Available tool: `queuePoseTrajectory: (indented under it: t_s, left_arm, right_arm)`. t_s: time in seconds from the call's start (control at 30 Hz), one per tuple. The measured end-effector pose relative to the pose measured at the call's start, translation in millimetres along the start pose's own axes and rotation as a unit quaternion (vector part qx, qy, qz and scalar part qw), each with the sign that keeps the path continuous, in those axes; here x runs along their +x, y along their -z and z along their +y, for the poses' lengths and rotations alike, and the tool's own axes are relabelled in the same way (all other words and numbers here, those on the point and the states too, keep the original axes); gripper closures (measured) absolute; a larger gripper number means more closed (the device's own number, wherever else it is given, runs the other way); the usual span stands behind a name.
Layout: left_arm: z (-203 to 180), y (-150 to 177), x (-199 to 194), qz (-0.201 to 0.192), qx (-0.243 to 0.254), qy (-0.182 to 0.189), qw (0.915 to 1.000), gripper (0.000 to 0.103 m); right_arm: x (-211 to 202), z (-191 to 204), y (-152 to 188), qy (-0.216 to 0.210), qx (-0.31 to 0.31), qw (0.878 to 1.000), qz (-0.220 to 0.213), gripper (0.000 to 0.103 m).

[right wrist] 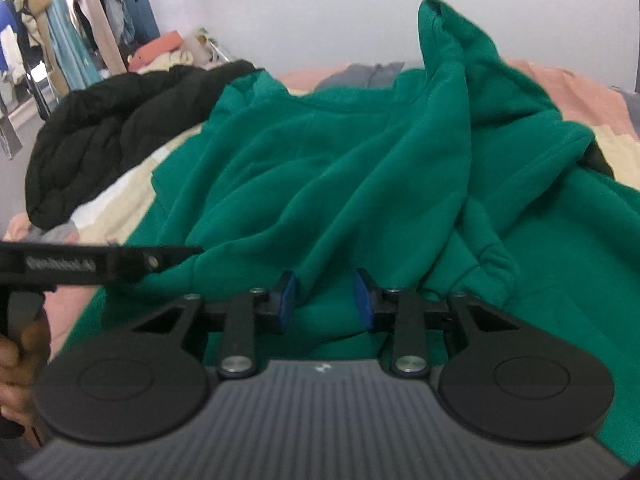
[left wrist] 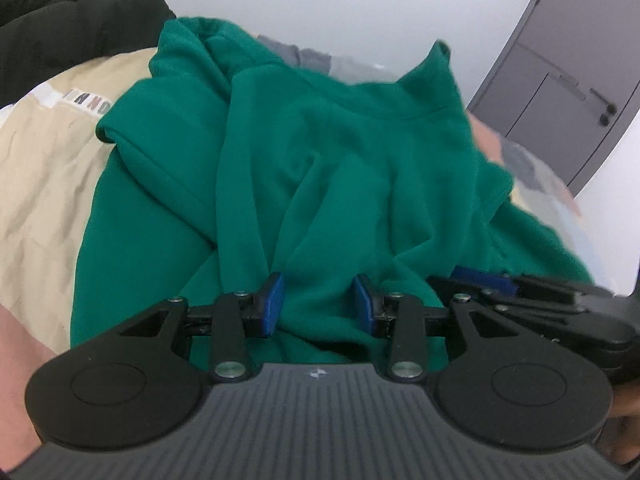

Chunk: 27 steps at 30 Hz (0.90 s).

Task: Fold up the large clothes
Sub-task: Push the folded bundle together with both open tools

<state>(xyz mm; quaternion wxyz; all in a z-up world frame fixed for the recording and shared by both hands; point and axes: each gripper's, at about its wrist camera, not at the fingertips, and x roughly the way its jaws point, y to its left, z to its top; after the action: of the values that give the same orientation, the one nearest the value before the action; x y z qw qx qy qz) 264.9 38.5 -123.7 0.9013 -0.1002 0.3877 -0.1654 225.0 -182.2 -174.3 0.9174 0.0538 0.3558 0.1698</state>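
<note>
A large green hoodie [left wrist: 340, 160] lies crumpled on a bed, with one part standing up in a peak [right wrist: 444, 32] at the back. In the left wrist view my left gripper [left wrist: 320, 306] sits low at the garment's near edge. A bunch of green cloth fills the gap between its blue pads, and folds run up from there. My right gripper [right wrist: 326, 304] is likewise closed on a thick bunch of the hoodie [right wrist: 340, 168], beside a ribbed hem [right wrist: 494, 268]. The two grippers are side by side: the right one's black frame [left wrist: 532, 296] shows at the left view's right edge.
A black puffy jacket [right wrist: 120, 128] lies on the beige and pink bed cover [left wrist: 40, 168], left of the hoodie. A grey garment [right wrist: 372, 72] lies behind it. A clothes rack [right wrist: 60, 20] stands at the far left and a grey door [left wrist: 560, 80] at the right. A hand [right wrist: 16, 360] holds the left gripper.
</note>
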Motion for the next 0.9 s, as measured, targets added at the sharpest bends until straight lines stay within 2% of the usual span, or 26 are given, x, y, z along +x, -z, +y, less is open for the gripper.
queuePoseTrajectory:
  t_s: [0.17,0.23,0.27,0.47,0.6,0.73,0.83,0.9]
  left_arm:
    - [1.1,-0.8,-3.7,-0.006,-0.008,0.003,0.9999,0.058]
    - [1.7,-1.7,-13.1,-0.011,-0.010,-0.001,0.9999,0.049]
    - [2.5,-1.5,-19.7,-0.018,-0.014,0.000,0.9997,0.049]
    - [5.0,7.5,-67.0,-0.046,-0.029,-0.003,0.9985,0.048]
    - [10.6,20.7,-97.6,-0.046,-0.046,-0.015,0.9978,0.047]
    - [25.8,36.5,-117.6,-0.033,-0.076,-0.045,0.9955,0.043]
    - [46.1,42.1,-124.2,-0.014,-0.119,-0.058,0.9911,0.042]
    - [61.8,44.2,-129.3,-0.007,-0.153,-0.062,0.9863,0.041]
  right_arm:
    - [2.0,-2.7,3.4,-0.003,0.003,1.000,0.002,0.070]
    - [-1.0,-5.6,1.7,-0.008,0.014,1.000,0.001,0.070]
    - [-3.8,-6.6,0.1,-0.010,0.020,1.000,0.000,0.070]
    - [-39.3,-8.6,-4.0,-0.013,0.032,0.999,-0.021,0.068]
    - [-67.5,-16.3,-6.2,-0.007,0.048,0.998,-0.028,0.067]
    - [-95.7,-35.4,-8.2,0.008,0.072,0.997,-0.012,0.067]
    - [-114.8,-56.6,-9.4,0.026,0.074,0.997,0.021,0.067]
    - [-129.5,-75.1,-10.5,0.034,0.071,0.996,0.046,0.063]
